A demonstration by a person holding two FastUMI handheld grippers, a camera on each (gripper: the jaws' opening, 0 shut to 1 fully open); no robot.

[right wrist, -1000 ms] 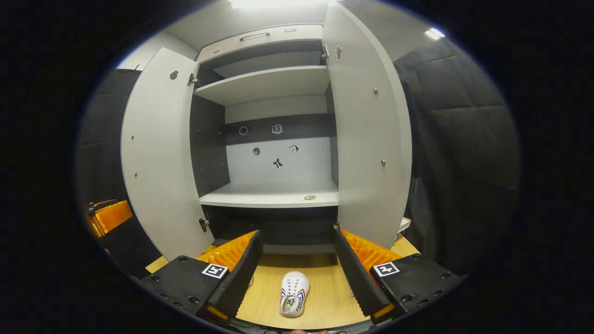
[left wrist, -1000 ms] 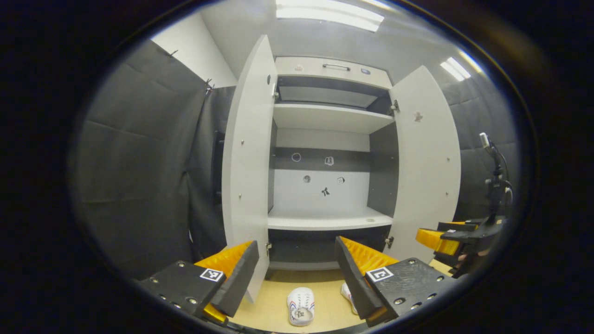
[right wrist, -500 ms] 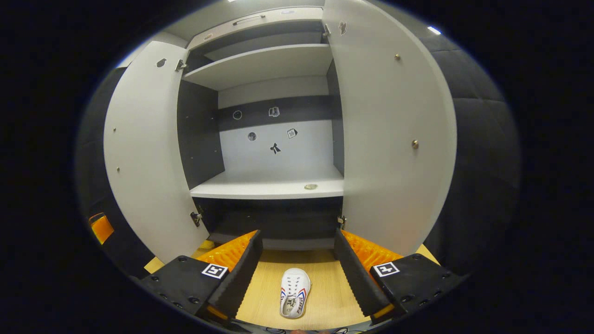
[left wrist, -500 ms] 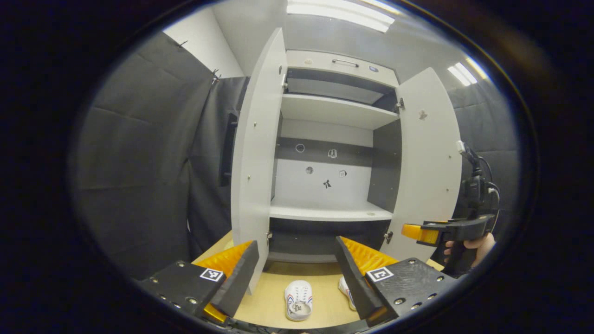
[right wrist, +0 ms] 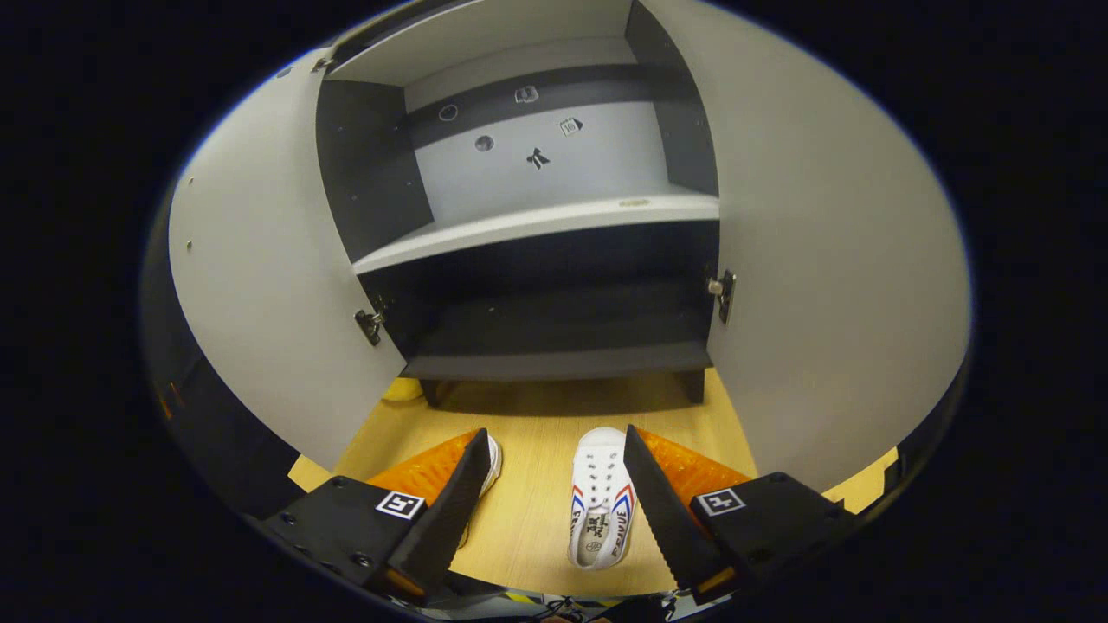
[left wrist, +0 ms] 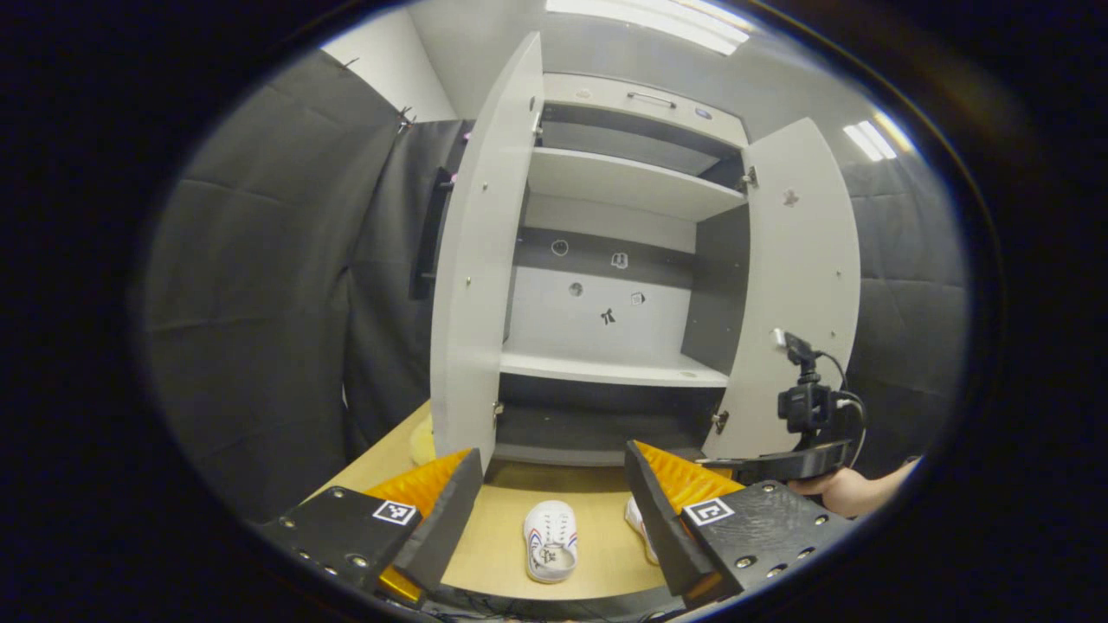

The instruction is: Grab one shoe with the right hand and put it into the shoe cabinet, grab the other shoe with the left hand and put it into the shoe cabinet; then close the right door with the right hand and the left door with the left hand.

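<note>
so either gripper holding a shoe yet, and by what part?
Neither. Left gripper and right gripper are open; both shoes lie on the floor.

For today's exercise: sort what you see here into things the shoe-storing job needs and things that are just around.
Belongs to the job:
- right shoe, on the floor
- left shoe, on the floor
- shoe cabinet
- left door, open
- right door, open
- right gripper, open
- left gripper, open

Just around:
- stickers on the cabinet's back wall
- wooden floor

Shoes (right wrist: 601, 497) before open cabinet (right wrist: 554, 251)
</note>
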